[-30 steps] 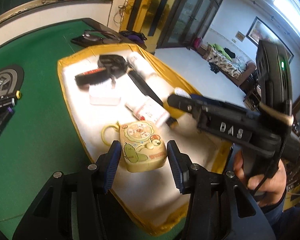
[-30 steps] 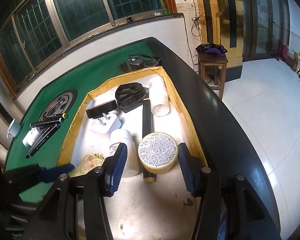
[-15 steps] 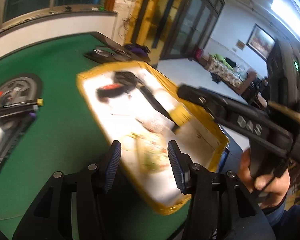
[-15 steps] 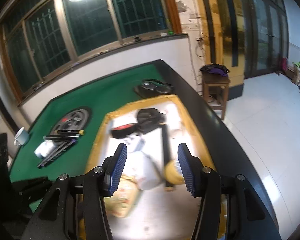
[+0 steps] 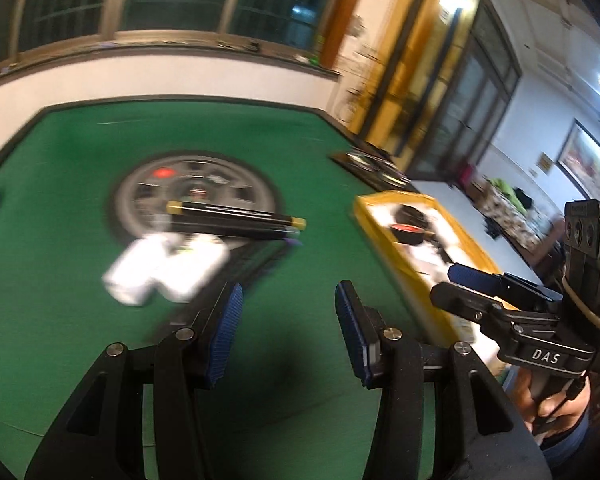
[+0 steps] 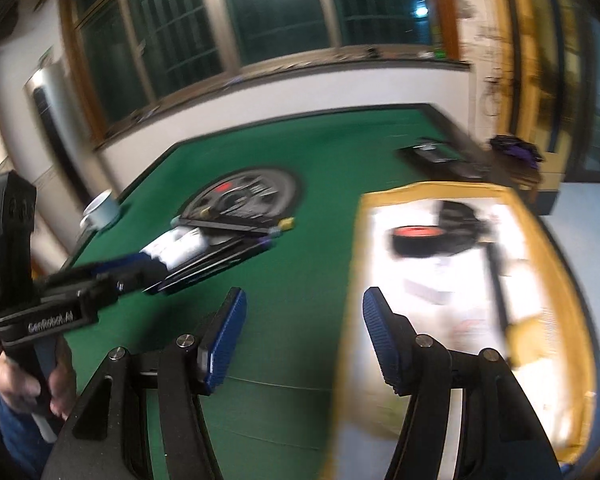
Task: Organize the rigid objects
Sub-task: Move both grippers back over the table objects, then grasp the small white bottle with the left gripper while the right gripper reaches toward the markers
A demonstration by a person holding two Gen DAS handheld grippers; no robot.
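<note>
My left gripper (image 5: 288,320) stands open over bare green felt, with nothing between its blue pads. Just beyond it, blurred, lie a white bottle (image 5: 164,268) and black pens with yellow caps (image 5: 236,216). My right gripper (image 6: 304,332) hovers at the left rim of the yellow tray (image 6: 356,240); its jaws are opening and hold nothing. The tray carries a black tape roll (image 6: 416,240) and other blurred items. Each gripper shows in the other's view: the right gripper (image 5: 454,286) over the tray, the left gripper (image 6: 148,274) near the pens (image 6: 236,228).
A round grey dial (image 6: 244,192) is set in the green felt table (image 6: 300,152) behind the pens. A pale cup (image 6: 100,210) stands at the table's far left edge. A dark flat case (image 6: 436,154) lies at the far right corner, and a person's hand (image 5: 556,404) grips the right handle.
Both grippers have swung left, off the tray's contents and toward the pens and bottle on the felt. The yellow case and round tin have left the jaws' gaps. The right jaws stand wider.
</note>
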